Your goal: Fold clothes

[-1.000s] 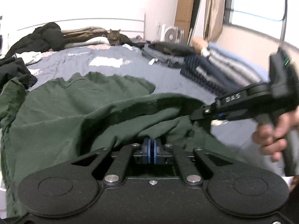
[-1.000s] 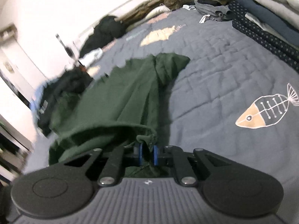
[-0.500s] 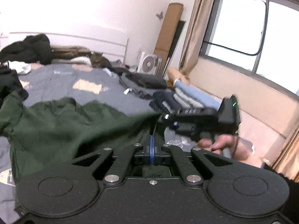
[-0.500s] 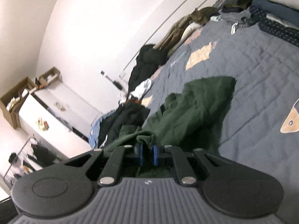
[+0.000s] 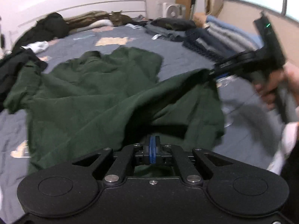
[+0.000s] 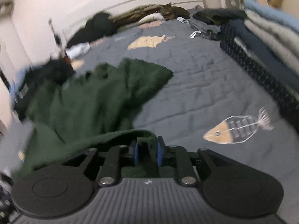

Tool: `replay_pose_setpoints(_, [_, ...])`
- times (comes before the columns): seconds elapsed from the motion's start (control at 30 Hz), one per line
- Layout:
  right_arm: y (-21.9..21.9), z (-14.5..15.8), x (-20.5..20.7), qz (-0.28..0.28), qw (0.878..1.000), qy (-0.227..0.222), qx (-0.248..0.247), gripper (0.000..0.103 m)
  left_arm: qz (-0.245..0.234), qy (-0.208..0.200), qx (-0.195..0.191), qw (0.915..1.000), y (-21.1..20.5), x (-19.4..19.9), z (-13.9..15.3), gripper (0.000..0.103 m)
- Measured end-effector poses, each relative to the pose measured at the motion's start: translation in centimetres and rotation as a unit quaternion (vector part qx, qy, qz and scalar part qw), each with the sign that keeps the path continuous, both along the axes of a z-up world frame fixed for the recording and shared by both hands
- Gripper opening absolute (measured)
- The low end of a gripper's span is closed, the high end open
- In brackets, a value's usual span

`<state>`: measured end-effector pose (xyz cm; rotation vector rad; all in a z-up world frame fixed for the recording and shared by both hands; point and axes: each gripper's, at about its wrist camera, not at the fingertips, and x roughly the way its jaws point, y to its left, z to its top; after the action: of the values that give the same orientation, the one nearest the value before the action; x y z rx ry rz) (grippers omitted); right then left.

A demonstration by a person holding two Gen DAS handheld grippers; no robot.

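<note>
Grey-blue quilt (image 5: 186,59) across a wide bed, fish print (image 6: 239,128) near the right side, folded stacks (image 5: 214,37) along the far right edge, loose dark clothes (image 5: 18,63) piled at the left, cat (image 5: 116,17) curled by the headboard. Centre stage: green garment (image 5: 93,97), mostly down on the quilt, rumpled, near edge lifted clear and strung between 2 grippers. Left gripper (image 5: 152,152): blue pads pressed flat together, green cloth running right up into them, apparently a thin edge nipped. Right gripper (image 6: 146,150): pads a little apart, thick wad of hem bunched between, cloth pulled taut to its tip in the left view, so seemingly gripped, with a hand (image 5: 271,85) wrapped round its handle. Heavy motion blur on both views, so a quick swing of some kind. Could be a shake-out to lay the piece flat, could be a fold carried over; no telling which from here. Good form either way: equal tension on both corners, lifted edge level and straight, no slack belly in the middle. Worth watching that looser right-hand bite, since a bunched hem slips more easily than a flat one. Better a smooth, low sweep than a snap, to spare the far sleeves from creeping into the dark pile. Lifted edge parallel to the quilt, and no release before the cloth lies flat.
</note>
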<state>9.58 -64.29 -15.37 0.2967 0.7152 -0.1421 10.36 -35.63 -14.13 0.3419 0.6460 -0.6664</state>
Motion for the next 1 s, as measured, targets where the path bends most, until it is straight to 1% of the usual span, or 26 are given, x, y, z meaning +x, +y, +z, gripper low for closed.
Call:
replay_pose_setpoints(0.03, [0.1,0.0,-0.2,0.008,1.0,0.003,-0.017,0.03,0.006,-0.004,0.012,0.9999,0.1,0.0,-0.5,0.024])
replay_pose_setpoints(0.07, [0.1,0.1,-0.5,0.016,1.0,0.003,-0.026,0.032,0.011,-0.008,0.024,0.9996,0.3,0.1,-0.9,0.033])
replay_pose_setpoints(0.1, [0.0,0.2,-0.9,0.025,0.999,0.001,-0.03,0.034,0.02,-0.021,0.038,0.9989,0.7,0.0,-1.1,0.051])
replay_pose_setpoints(0.13, [0.0,0.3,-1.2,0.03,0.999,-0.004,-0.032,0.036,0.03,-0.039,0.053,0.9974,1.3,-0.1,-1.1,0.062])
replay_pose_setpoints(0.2, [0.0,0.5,-1.6,0.034,0.999,-0.019,-0.03,0.039,0.032,-0.066,0.079,0.9942,2.5,-0.7,-0.9,0.063])
replay_pose_setpoints(0.27, [0.3,0.6,-1.6,0.041,0.998,-0.023,-0.029,0.04,0.03,-0.087,0.11,0.9897,3.2,-1.2,-0.9,0.063])
replay_pose_setpoints(0.37, [0.8,1.1,-1.5,0.051,0.998,-0.036,-0.013,0.04,0.019,-0.108,0.161,0.9808,3.3,-1.7,-2.1,0.063])
replay_pose_setpoints(0.43, [1.1,1.7,-1.8,0.058,0.997,-0.052,0.009,0.04,0.008,-0.105,0.175,0.9789,3.2,-2.0,-2.8,0.063])
replay_pose_setpoints(0.57, [2.1,2.8,-2.7,0.09,0.991,-0.087,0.053,0.04,0.002,-0.103,0.186,0.9772,3.8,-2.1,-3.6,0.063])
replay_pose_setpoints(0.6, [2.6,2.9,-2.8,0.103,0.989,-0.091,0.061,0.04,0.001,-0.103,0.188,0.9767,3.9,-2.1,-3.8,0.055])
replay_pose_setpoints(0.63, [3.2,3.0,-2.8,0.114,0.987,-0.094,0.066,0.04,0.0,-0.102,0.191,0.9763,4.1,-2.1,-4.0,0.028])
replay_pose_setpoints(0.67, [3.8,3.0,-2.8,0.125,0.985,-0.095,0.07,0.04,0.004,-0.089,0.182,0.9791,4.5,-1.8,-4.0,0.022])
replay_pose_setpoints(0.73, [5.2,2.9,-2.5,0.151,0.982,-0.09,0.065,0.04,0.017,-0.056,0.154,0.9863,5.6,-0.8,-3.4,0.019])
replay_pose_setpoints(0.8, [6.7,2.7,-2.2,0.178,0.979,-0.082,0.056,0.04,0.033,-0.042,0.126,0.9907,6.8,-0.1,-2.3,0.017])
replay_pose_setpoints(0.83, [7.6,2.5,-2.0,0.193,0.977,-0.076,0.049,0.04,0.043,-0.035,0.107,0.9927,7.4,0.3,-1.5,0.016])
replay_pose_setpoints(0.87, [8.5,2.3,-1.8,0.21,0.974,-0.068,0.045,0.04,0.056,-0.021,0.077,0.9953,8.2,0.8,-0.6,0.016])
replay_pose_setpoints(0.9, [9.5,2.1,-1.6,0.228,0.971,-0.062,0.043,0.04,0.067,-0.006,0.045,0.9967,9.0,1.3,0.3,0.016])
replay_pose_setpoints(0.93, [10.4,1.9,-1.5,0.247,0.967,-0.057,0.04,0.04,0.079,0.001,0.021,0.9967,9.7,1.8,1.0,0.016])
replay_pose_setpoints(0.97, [11.2,1.8,-1.4,0.263,0.963,-0.055,0.037,0.04,0.09,0.006,-0.001,0.9959,10.3,2.4,1.6,0.016])
replay_pose_setpoints(1.0, [12.1,1.7,-1.3,0.277,0.959,-0.056,0.034,0.04,0.099,0.005,-0.012,0.995,10.7,2.8,2.0,0.016])
